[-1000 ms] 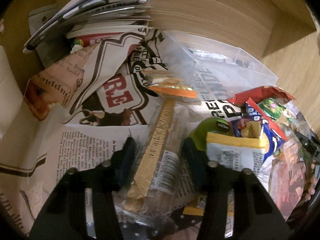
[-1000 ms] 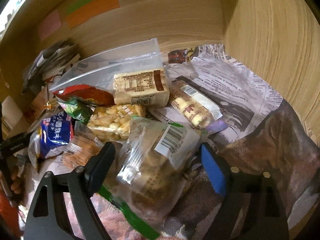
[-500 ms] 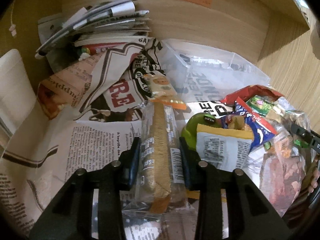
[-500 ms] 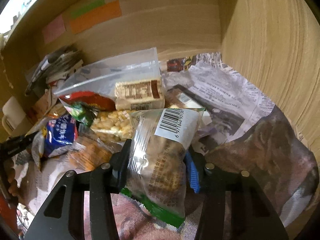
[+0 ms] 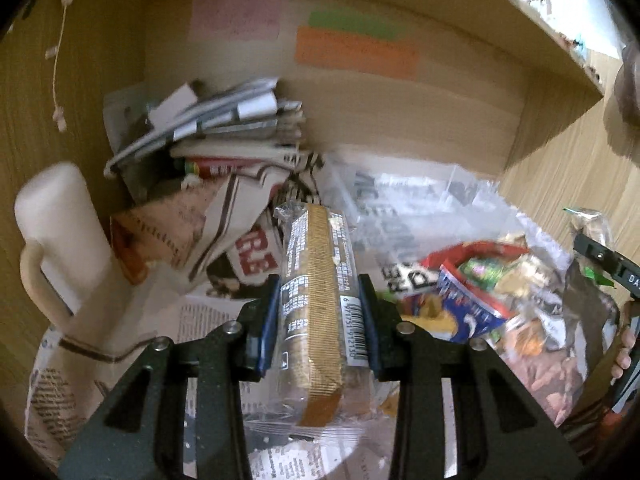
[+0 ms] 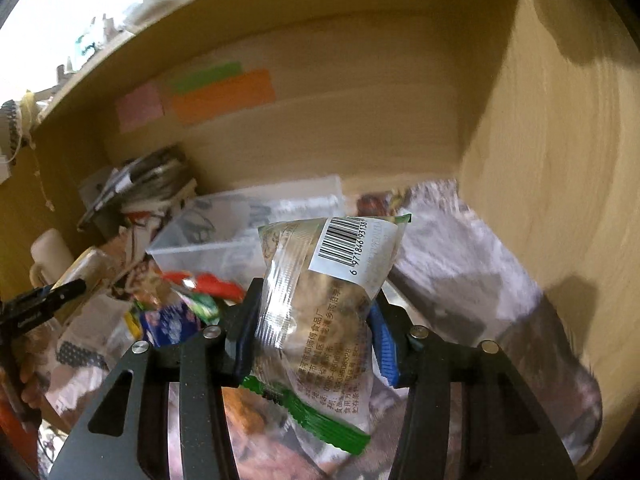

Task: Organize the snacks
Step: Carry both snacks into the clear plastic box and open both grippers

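My left gripper (image 5: 319, 300) is shut on a long clear packet of golden biscuits (image 5: 318, 304) and holds it lifted above the newspaper-covered shelf floor. My right gripper (image 6: 310, 320) is shut on a clear, green-edged pastry packet with a barcode label (image 6: 320, 300), also lifted. A pile of loose snack packets (image 5: 476, 300) lies to the right in the left wrist view and shows at the lower left in the right wrist view (image 6: 172, 316). A clear plastic box (image 6: 240, 228) stands behind the pile.
A stack of papers and magazines (image 5: 216, 136) fills the back left corner. A white mug (image 5: 60, 240) stands at the left. Wooden walls (image 6: 552, 160) close in the back and right. Coloured sticky notes (image 5: 352, 48) hang on the back wall.
Both grippers closed on their packets and lifted them up and back from the shelf floor. The view now takes in more of the back wall.
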The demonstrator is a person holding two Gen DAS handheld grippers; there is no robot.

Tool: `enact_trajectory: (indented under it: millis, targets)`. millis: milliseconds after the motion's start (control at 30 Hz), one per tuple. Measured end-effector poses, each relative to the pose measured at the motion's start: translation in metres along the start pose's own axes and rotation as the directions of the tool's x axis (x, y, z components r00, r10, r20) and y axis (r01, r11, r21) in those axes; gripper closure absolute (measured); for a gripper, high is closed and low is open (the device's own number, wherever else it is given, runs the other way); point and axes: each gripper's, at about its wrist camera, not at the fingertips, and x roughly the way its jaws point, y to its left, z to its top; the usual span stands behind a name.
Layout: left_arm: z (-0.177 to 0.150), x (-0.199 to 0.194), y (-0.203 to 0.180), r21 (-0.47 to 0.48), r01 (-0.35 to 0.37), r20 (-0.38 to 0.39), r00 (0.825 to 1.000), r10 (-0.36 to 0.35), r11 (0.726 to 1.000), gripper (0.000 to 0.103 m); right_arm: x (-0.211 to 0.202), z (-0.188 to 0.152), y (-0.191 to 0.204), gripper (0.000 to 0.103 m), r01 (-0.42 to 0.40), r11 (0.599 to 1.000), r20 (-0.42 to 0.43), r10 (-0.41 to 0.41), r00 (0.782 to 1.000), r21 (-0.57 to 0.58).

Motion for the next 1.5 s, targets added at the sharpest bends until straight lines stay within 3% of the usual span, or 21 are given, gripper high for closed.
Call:
enact_trajectory:
  millis: [333,600,900,1200,1500]
  targets:
    - [0.045,0.007,-0.019,0.019,0.040,0.060,0.997,-0.041,0.999,0.067,0.008,0.036,0.031,0.058,-0.057,0.994,0.077,0.064,0.995,-0.089]
    - [0.073,0.025,-0.037,0.037,0.069,0.069,0.995,-0.071,0.997,0.067,0.032,0.061,0.037,0.058,-0.101,0.988,0.069,0.110,0.992,-0.117]
    - [0.098,0.063,-0.054,0.060,0.086,0.043,0.995,-0.088,0.995,0.067,0.075,0.081,0.031,0.058,-0.127,0.985,-0.014,0.126,0.992,-0.116]
    - [0.114,0.117,-0.066,0.068,0.121,-0.049,0.992,-0.118,0.990,0.067,0.129,0.087,0.024,0.058,-0.127,0.985,-0.146,0.110,0.983,-0.114]
    - [0.114,0.168,-0.075,0.075,0.142,-0.173,0.977,-0.127,0.987,0.067,0.169,0.081,0.023,0.058,-0.138,0.977,-0.289,0.087,0.953,-0.161]
